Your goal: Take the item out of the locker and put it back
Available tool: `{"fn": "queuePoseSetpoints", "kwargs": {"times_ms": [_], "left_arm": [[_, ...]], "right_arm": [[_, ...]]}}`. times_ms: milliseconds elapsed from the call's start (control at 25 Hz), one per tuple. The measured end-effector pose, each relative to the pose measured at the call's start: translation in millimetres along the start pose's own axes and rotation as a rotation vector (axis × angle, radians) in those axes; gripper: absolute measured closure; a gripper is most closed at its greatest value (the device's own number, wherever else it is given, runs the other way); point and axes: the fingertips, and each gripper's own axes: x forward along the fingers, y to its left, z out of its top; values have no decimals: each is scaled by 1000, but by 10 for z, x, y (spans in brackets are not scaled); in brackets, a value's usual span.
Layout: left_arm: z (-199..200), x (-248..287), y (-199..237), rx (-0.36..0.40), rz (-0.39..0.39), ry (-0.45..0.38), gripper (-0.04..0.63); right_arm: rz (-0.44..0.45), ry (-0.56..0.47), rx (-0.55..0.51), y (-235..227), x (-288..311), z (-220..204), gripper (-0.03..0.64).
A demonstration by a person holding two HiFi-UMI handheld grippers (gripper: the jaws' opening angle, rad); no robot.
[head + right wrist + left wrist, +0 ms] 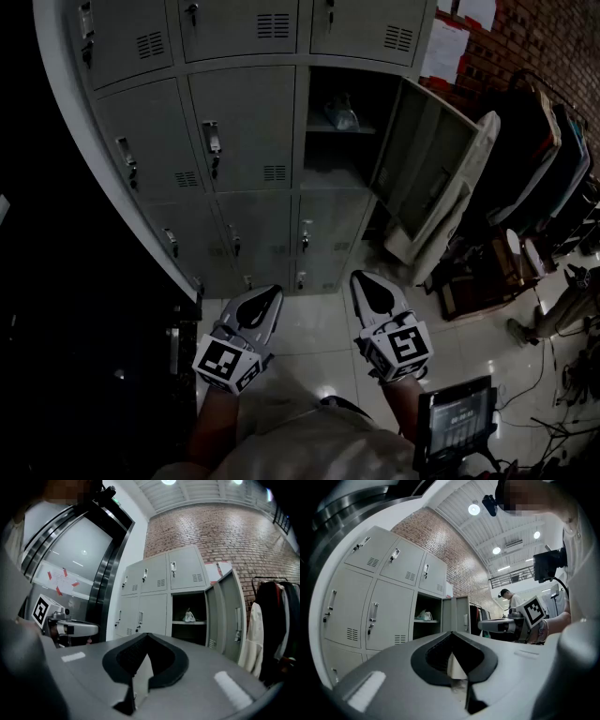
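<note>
A: Item [342, 114]?
B: On the shelf of the open locker [302, 131]. Bunched, peak up; long axis unclear.
A: Grippers?
B: Left gripper [272, 292], right gripper [361, 278]: jaws together, empty.

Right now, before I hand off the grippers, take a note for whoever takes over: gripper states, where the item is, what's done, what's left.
Left gripper: shut, empty, held low, well short of the locker.
Right gripper: shut, empty, beside the left one.
Item: on the shelf inside the open locker; the door is swung wide to the right.
Done: the door is open. Whether the item has already been out and back cannot be told.
Left: if not, reach in, grip the item, bring it out, then set it back on the shelf.
</note>
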Motion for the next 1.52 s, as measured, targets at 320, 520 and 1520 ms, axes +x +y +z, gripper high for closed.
{"fn": "queuePoseSetpoints", "kwargs": {"times_ms": [320, 520, 1520], "left_arm": [[-138, 182, 419, -9, 11, 9, 595], [-218, 581, 750, -2, 29, 7, 595], [39, 3073, 2124, 44, -24, 10, 595]], "right_arm": [[2, 16, 5, -86, 438, -137, 617], [24, 2, 4, -393, 916, -223, 617], [-14, -96, -71, -2344, 3162, 389, 338]]}}
